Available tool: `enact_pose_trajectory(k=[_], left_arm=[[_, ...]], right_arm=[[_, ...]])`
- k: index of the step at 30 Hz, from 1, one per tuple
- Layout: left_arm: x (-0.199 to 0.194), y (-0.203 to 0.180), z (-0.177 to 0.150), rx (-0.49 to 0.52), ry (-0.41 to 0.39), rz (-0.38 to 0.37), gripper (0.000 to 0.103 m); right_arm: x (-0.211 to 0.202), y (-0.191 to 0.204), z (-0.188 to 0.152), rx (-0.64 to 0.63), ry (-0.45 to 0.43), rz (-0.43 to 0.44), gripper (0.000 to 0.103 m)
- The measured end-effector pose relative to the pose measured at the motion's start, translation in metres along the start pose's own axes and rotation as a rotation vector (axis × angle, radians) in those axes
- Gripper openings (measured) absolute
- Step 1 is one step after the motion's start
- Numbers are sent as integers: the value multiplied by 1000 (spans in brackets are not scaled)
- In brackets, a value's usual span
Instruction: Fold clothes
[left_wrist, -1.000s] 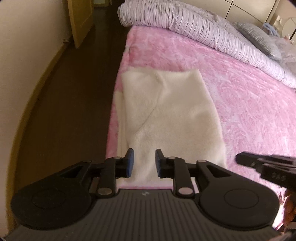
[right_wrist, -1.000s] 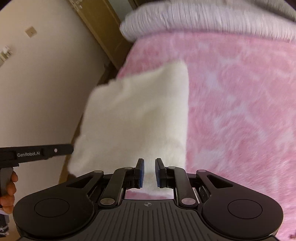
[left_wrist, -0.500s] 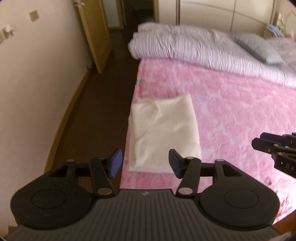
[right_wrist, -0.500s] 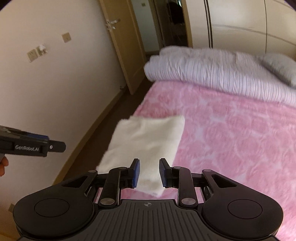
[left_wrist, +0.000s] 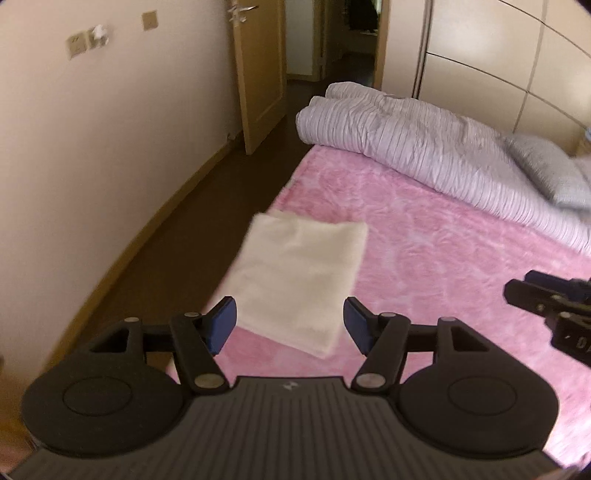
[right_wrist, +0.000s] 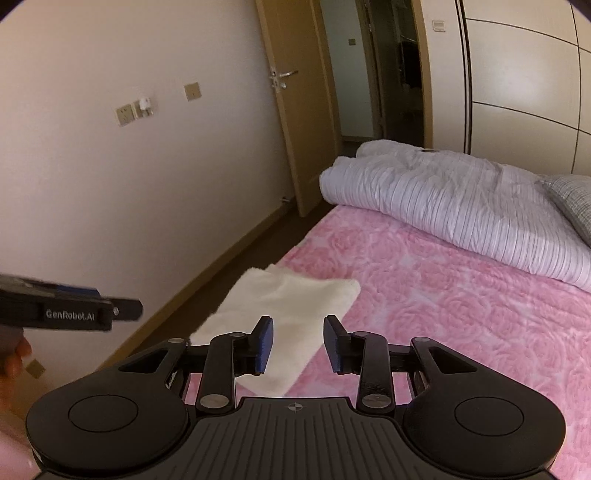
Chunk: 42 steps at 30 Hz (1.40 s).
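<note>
Holding your left gripper (left_wrist: 290, 325) wide, jaws just opening and empty, you are hovering above the folded cream garment (left_wrist: 299, 280) lying at the pink bed's (left_wrist: 443, 258) left edge; your right gripper (right_wrist: 298, 343), also opening, is gripping nothing.

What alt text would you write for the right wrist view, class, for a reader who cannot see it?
A folded cream garment lies at the near corner of a pink bedspread, released, with the open right gripper above it holding nothing. The left gripper pokes in from the left; a rolled striped duvet lies across the bed beyond.
</note>
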<state>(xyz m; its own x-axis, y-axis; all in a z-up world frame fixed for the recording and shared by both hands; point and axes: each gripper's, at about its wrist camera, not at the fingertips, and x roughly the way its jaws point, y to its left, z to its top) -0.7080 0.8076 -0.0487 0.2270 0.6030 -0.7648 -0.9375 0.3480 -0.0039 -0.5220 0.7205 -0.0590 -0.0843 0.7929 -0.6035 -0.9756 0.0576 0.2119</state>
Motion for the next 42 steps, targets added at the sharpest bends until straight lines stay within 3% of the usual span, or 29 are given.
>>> enact_pose_trajectory(k=[8, 18, 29, 42], left_arm=[[-32, -50, -39, -90, 31, 97, 61], [-49, -81, -77, -155, 87, 170, 61], [-31, -102, -80, -181, 117, 177, 61], [4, -106, -64, -208, 151, 186, 61]], right_arm=[[-36, -45, -12, -23, 80, 82, 35], [-43, -76, -33, -38, 194, 125, 35], [-22, -85, -32, -131, 297, 83, 35], [24, -93, -20, -171, 359, 111, 35]])
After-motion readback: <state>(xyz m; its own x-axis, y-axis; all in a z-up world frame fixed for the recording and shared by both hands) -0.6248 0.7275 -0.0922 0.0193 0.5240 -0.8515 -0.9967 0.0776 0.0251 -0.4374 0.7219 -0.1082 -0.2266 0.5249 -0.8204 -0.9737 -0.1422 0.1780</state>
